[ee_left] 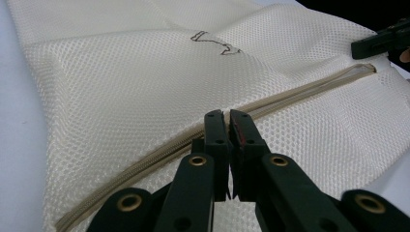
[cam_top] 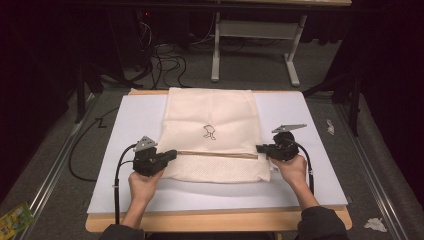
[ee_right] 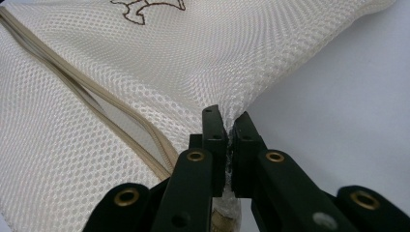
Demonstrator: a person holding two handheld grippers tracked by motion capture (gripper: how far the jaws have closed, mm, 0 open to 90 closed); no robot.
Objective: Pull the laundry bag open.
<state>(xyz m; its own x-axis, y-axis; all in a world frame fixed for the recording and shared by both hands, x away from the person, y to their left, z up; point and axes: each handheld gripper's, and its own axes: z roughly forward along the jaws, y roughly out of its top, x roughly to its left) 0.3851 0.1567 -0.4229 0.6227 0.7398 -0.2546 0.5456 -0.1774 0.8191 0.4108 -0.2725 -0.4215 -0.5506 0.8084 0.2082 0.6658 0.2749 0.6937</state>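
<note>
**Both grippers clamped on a mesh laundry bag, one at each end of the zipper**

So there's a cream mesh laundry bag (cam_top: 212, 132) lying flat in the middle of a white sheet (cam_top: 130, 120) that covers the wooden table (cam_top: 215, 221). It has a little brown embroidered figure (cam_top: 209, 131) near the centre and a tan zipper (cam_top: 216, 154) running across its lower part, side to side.

The left gripper (cam_top: 171, 153) comes in at the bag's left edge. In the left gripper view its jaws are pressed together right over the zipper line, pinching the mesh there (ee_left: 227, 116). I can't make out whether the zipper pull itself is between them or just fabric.

The right gripper (cam_top: 260, 148) is at the other end, on the bag's right edge. In the right gripper view its jaws are squeezed onto a bunched fold of mesh (ee_right: 227, 121), and the fabric pulls up into a small peak where it goes into them. Something brass-coloured (ee_right: 223, 223) peeks out below the jaws, too blurry to name.

A hand (cam_top: 144, 184) holds each gripper, forearms coming in from the near edge. Crumpled white scraps (cam_top: 375, 224) lie on the grey floor to the right.
</note>
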